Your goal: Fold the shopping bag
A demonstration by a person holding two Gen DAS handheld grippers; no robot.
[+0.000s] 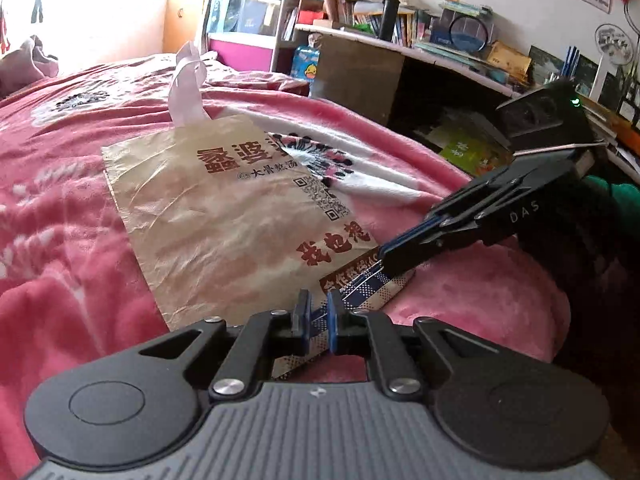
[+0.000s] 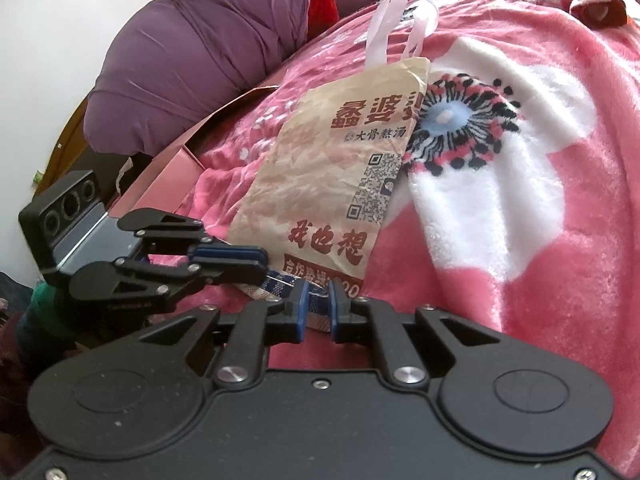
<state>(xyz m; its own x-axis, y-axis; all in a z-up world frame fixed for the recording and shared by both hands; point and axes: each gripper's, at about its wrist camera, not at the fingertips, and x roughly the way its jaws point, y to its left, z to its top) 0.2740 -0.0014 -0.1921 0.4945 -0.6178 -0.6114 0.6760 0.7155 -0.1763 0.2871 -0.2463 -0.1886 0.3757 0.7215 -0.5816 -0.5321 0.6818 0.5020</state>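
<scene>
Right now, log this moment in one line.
left gripper: shut on shopping bag bottom edge | right gripper: shut, same edge | bag flat on pink blanket

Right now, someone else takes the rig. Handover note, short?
Left tongs: shut on the bottom edge of the shopping bag, at its near left corner.
Right tongs: shut on the same bottom edge, just beside the left ones.
Bag: lies flat on the pink blanket, already narrowed lengthwise so the print is cut off along one side; white handles at the far end, pointing away.
Done: the lengthwise fold, bottom edge gripped by both tongs.
Left: probably carry the bottom edge up towards the handles, lay it down, press flat, and repeat if a smaller packet is wanted.
</scene>
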